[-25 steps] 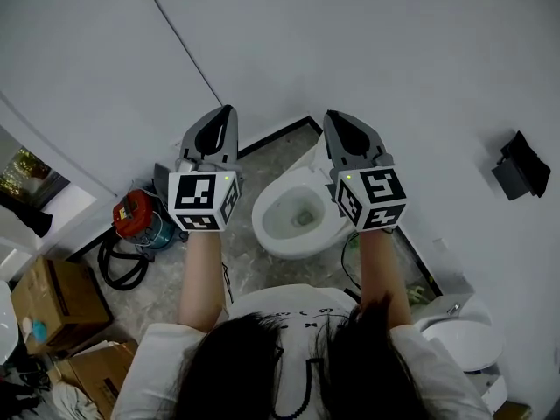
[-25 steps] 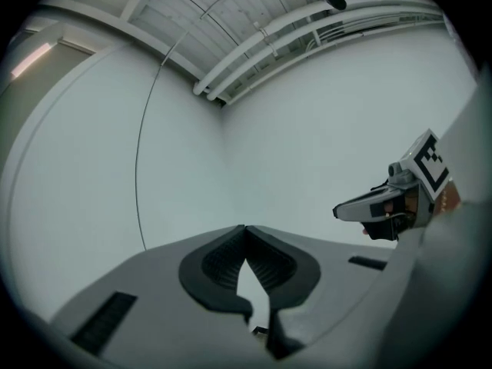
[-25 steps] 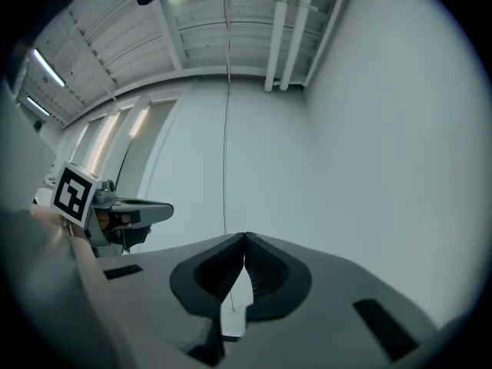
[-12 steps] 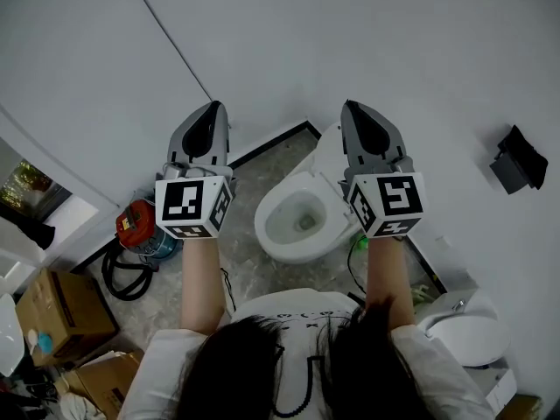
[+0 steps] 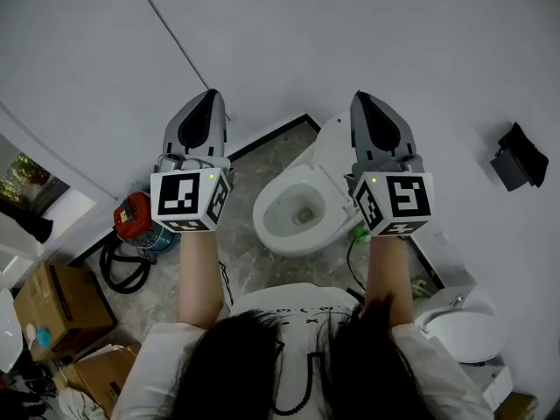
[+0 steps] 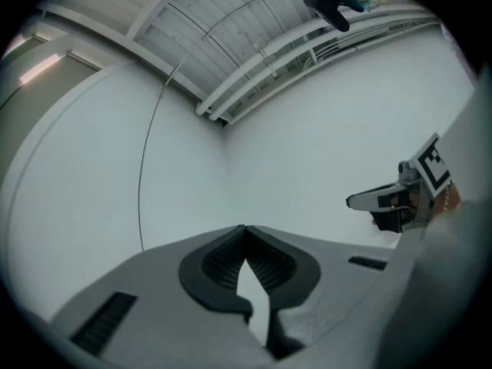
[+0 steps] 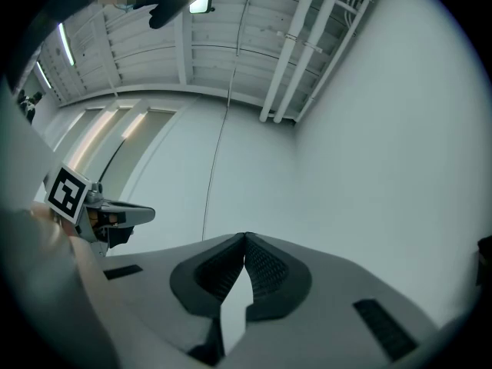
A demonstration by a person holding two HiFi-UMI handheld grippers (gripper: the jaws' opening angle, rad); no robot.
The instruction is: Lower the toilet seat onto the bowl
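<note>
Two cardboard boxes [image 5: 54, 300] sit low down, far to the left of the left gripper [image 5: 210, 96]. One is cut off by the edge, and I cannot tell what is in them. The left gripper's jaws are closed, with nothing between them. One toilet bowl [image 5: 269, 227] sits below and between the two grippers, with a small pool at its bottom. The toilet seat [image 5: 330, 151] stands up, partly hidden behind the right gripper [image 5: 360, 97]. That gripper's jaws are closed on nothing too.
</note>
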